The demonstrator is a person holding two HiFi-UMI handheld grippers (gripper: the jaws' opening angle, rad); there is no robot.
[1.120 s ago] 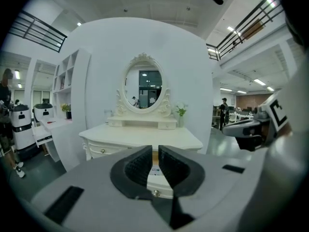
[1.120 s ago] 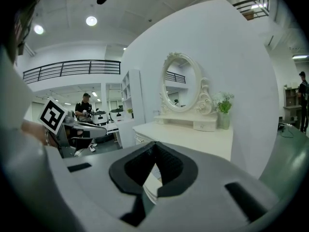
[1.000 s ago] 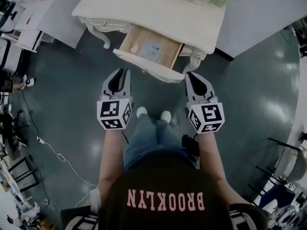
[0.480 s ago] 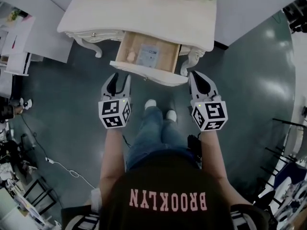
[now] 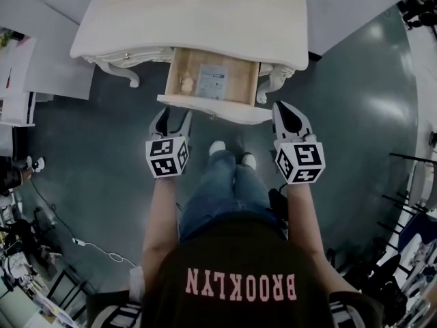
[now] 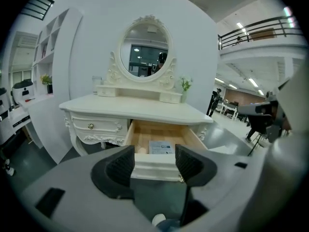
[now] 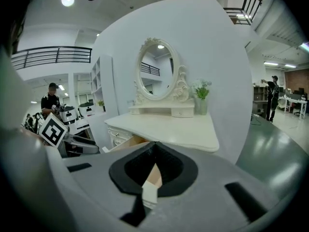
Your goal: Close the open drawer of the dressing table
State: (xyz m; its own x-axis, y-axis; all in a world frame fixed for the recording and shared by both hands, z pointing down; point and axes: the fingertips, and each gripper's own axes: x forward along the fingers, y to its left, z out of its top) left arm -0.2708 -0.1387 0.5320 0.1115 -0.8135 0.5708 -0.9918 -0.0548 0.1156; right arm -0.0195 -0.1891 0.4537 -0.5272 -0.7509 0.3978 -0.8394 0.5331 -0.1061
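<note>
The cream dressing table (image 5: 191,19) stands ahead, and its middle drawer (image 5: 240,86) is pulled out. Inside lie a pale printed card (image 5: 214,80) and a small beige object (image 5: 186,84). My left gripper (image 5: 172,118) hovers just short of the left part of the drawer front (image 5: 225,109). Its jaws have just been opening and hold nothing. In the left gripper view the drawer front (image 6: 154,166) shows beyond the left gripper (image 6: 154,159), between its black pads (image 6: 120,166). My right gripper (image 5: 287,108) is shut and empty near the drawer's right corner. In the right gripper view the right gripper (image 7: 154,146) shows its tips meeting.
An oval mirror (image 6: 145,50) and a small vase of flowers (image 6: 185,88) stand on the tabletop. A closed drawer with a knob (image 6: 91,126) sits left of the open one. The person's white shoes (image 5: 232,153) are below the drawer front. Cables (image 5: 82,241) trail on the floor at left.
The left jaws have gone from shut to open. Both grippers have moved closer to the drawer front, and the table now lies nearer and more squarely ahead.
</note>
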